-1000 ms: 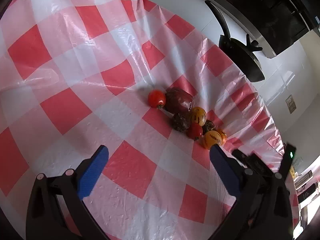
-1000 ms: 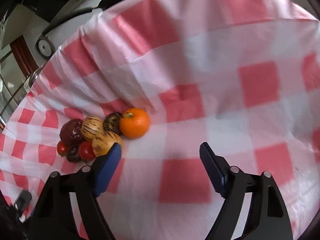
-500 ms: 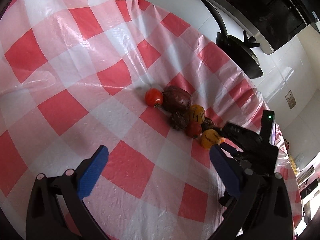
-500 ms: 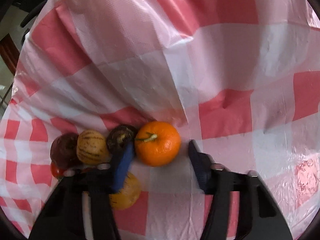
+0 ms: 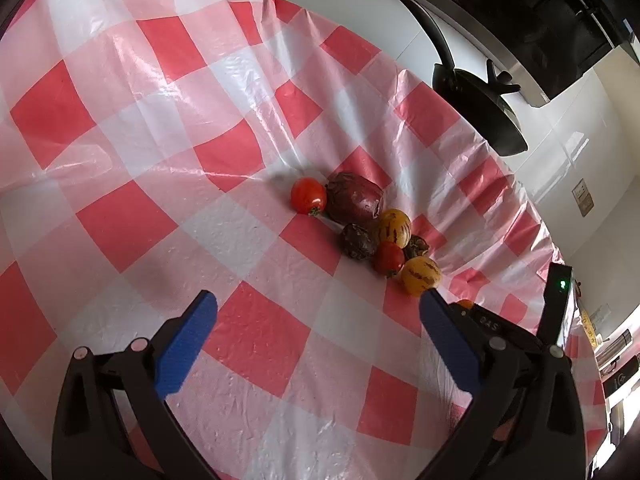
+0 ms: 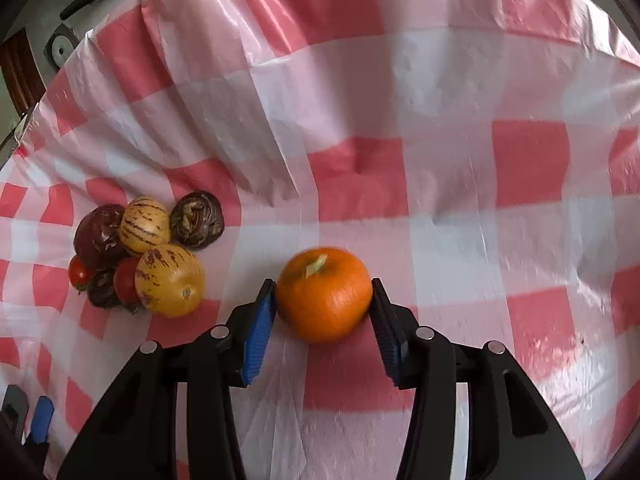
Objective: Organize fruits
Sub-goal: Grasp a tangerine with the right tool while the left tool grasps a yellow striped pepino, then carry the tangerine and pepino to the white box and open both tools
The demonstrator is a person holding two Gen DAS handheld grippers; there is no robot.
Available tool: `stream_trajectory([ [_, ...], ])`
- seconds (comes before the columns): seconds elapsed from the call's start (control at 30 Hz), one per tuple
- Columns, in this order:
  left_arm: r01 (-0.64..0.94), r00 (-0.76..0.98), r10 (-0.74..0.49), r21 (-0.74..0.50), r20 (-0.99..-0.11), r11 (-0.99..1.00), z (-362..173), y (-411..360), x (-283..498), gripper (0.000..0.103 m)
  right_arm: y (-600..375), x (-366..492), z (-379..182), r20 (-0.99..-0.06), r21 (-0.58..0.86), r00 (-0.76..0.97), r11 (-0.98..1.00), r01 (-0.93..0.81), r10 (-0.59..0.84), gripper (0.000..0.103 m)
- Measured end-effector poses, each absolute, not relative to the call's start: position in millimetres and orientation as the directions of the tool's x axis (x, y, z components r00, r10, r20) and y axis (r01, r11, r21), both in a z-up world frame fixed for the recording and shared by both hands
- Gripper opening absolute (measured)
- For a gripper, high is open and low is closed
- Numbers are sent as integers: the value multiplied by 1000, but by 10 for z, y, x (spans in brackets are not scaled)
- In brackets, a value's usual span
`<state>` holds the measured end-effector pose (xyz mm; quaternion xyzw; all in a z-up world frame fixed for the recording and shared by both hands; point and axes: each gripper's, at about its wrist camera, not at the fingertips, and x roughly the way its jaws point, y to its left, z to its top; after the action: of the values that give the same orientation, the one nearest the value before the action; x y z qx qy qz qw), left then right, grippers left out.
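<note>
A red-and-white checked plastic tablecloth fills both views, wrinkled and glossy, rising in folds at its far side. In the left wrist view its far edge meets a white counter where a black frying pan lies; most of the cloth to the left of the fruit is bare, open room. In the right wrist view the whole right half of the cloth is likewise bare.

The right gripper has just closed in on an orange: its blue pads press the fruit's two sides and it is grasped, well apart from the other fruit. The orange is slightly blurred. In the left wrist view only a sliver of it shows behind the left gripper's own finger, with the right gripper's black body largely hidden there.

The left gripper is released, jaws wide, nothing between them, short of the pile.

The pile sits touching together: a large dark purple fruit, two yellow striped fruits, two wrinkled dark ones, and two small red tomatoes. The kind of the dark fruits is hard to tell
</note>
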<state>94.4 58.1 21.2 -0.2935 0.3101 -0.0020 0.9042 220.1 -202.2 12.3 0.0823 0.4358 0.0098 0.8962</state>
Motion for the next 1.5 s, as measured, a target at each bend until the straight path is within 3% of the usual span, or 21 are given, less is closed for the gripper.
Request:
stream_trajectory([
  [0.33, -133, 804, -157, -431, -574, 893, 281, 383, 933, 101, -2565, 1118, 167, -703, 308, 700, 941, 138, 127, 44],
  [0.53, -31, 808, -140, -278, -573, 960, 400, -53, 914, 101, -2983, 1057, 109, -631, 482, 757, 851, 209, 172, 44],
  [0.77, 169, 722, -151, -39, -675, 985, 470, -891, 1618, 101, -2921, 1053, 184, -587, 491, 789, 854, 170, 180, 44],
  [0.87, 221, 705, -101, 81, -702, 972, 451, -1123, 1919, 101, -2947, 1025, 208, -586, 491, 790, 854, 172, 178, 44],
  [1.03, 278, 651, -60, 164, -756, 946, 334, -1309, 2257, 70, -2941, 1025, 198, -591, 488, 787, 855, 175, 176, 44],
  [1.17, 286, 655, 10, 260, -756, 922, 178, -1427, 2239, 66, -2937, 1036, 194, -590, 490, 787, 855, 170, 182, 44],
  [1.23, 257, 700, 45, 311, -712, 915, 173, -1428, 2146, 43, -2936, 1037, 193, -589, 491, 787, 855, 169, 183, 44],
  [1.33, 272, 711, -74, 177, -699, 946, 268, -1270, 1927, 43, -2932, 1028, 196, -587, 491, 789, 855, 167, 183, 44],
  [1.5, 240, 754, -154, 50, -638, 969, 413, -1022, 1319, 43, -2926, 1030, 191, -587, 491, 788, 855, 164, 186, 44],
])
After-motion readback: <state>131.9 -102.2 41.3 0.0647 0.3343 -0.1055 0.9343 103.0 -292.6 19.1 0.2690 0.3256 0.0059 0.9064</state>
